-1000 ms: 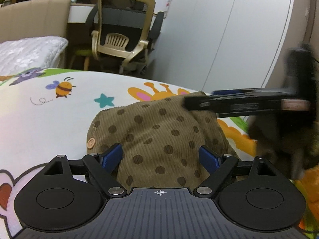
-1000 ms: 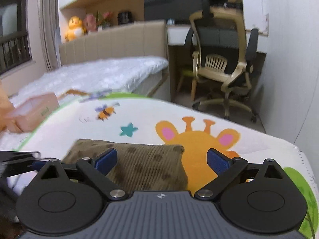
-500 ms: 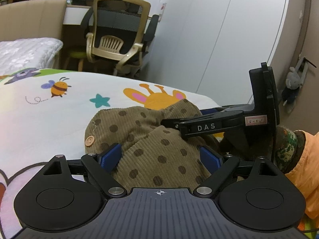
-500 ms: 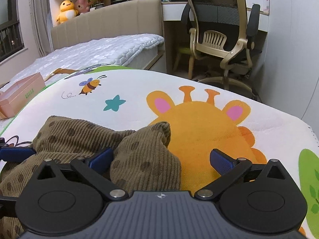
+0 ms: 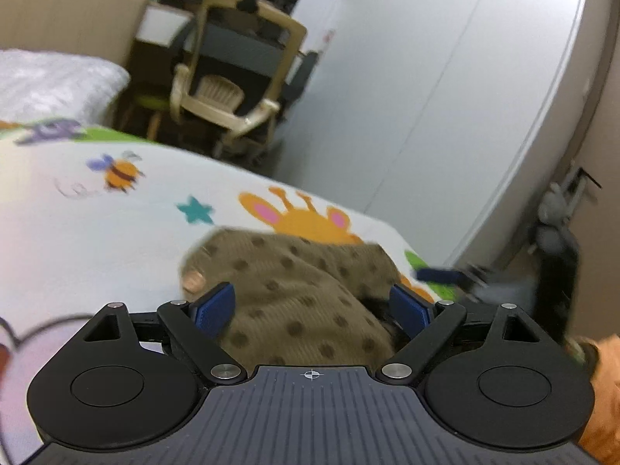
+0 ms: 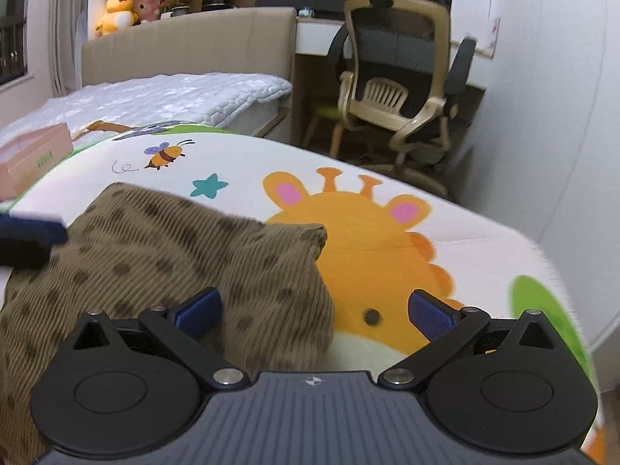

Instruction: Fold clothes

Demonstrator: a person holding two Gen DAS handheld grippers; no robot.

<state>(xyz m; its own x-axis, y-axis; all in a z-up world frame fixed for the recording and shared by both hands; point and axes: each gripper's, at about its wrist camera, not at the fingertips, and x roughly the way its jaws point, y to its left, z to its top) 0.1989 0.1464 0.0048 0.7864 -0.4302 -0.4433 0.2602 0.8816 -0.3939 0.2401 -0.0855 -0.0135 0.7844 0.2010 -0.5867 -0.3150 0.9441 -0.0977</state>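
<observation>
A brown corduroy garment with dark dots lies bunched on a cartoon-print mat; a wooden button shows at its left edge. My left gripper is open, its blue pads either side of the cloth. My right gripper is open over the garment's right edge; its left pad is over the cloth, its right pad over the giraffe print. The right gripper shows blurred at the right of the left wrist view; a left fingertip shows in the right wrist view.
An office chair and desk stand beyond the mat's far edge. A bed with a beige headboard is at the back left. A pink box sits at the mat's left. A white wall is on the right.
The right gripper has pulled back to the right, off the garment's top. The raised fold has dropped and the cloth lies flatter. Both views have shifted and are blurred.
</observation>
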